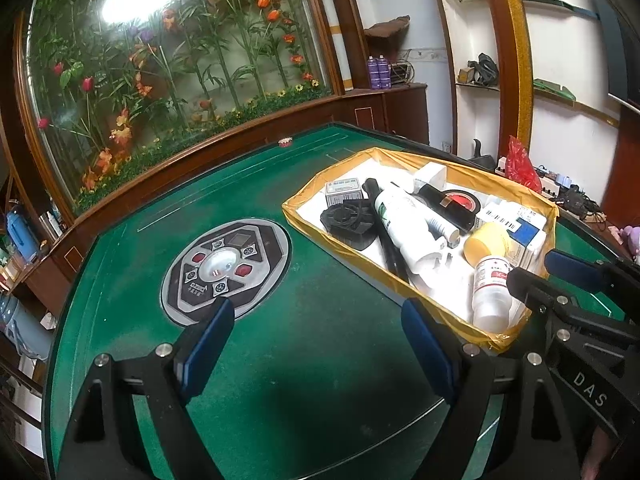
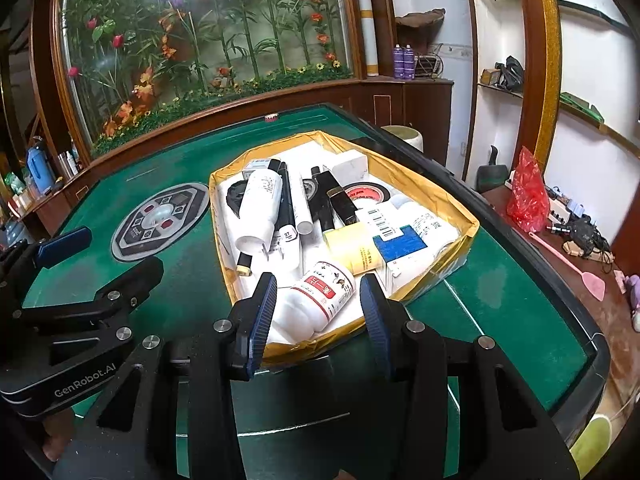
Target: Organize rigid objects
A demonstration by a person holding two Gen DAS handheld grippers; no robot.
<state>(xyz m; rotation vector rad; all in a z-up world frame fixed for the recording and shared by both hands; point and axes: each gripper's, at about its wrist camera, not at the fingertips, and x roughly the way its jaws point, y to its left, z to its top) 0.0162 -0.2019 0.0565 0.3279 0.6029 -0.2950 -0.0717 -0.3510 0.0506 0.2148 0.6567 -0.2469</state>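
A yellow-taped white box (image 1: 296,216) (image 2: 219,232) sits on the right side of the green felt table. Several items lie in it: a tall white bottle (image 1: 404,216) (image 2: 260,208), a yellow jar (image 1: 486,242) (image 2: 352,246), a black tape roll (image 1: 456,204) (image 2: 366,192), a blue-and-white carton (image 1: 528,232) (image 2: 400,246) and a white pill bottle with a red label (image 1: 492,292) (image 2: 320,300). My right gripper (image 2: 318,284) (image 1: 534,268) hovers over the box's near corner, open, with the pill bottle beyond its pads, untouched. My left gripper (image 1: 318,308) (image 2: 116,252) stands wide open over bare felt, left of the box.
A round control panel (image 1: 226,268) (image 2: 160,220) is set into the table's middle. A glass case of artificial flowers (image 1: 180,60) backs the far edge. Off the right edge are a red plastic bag (image 2: 528,192) and a pink fly swatter (image 2: 576,264).
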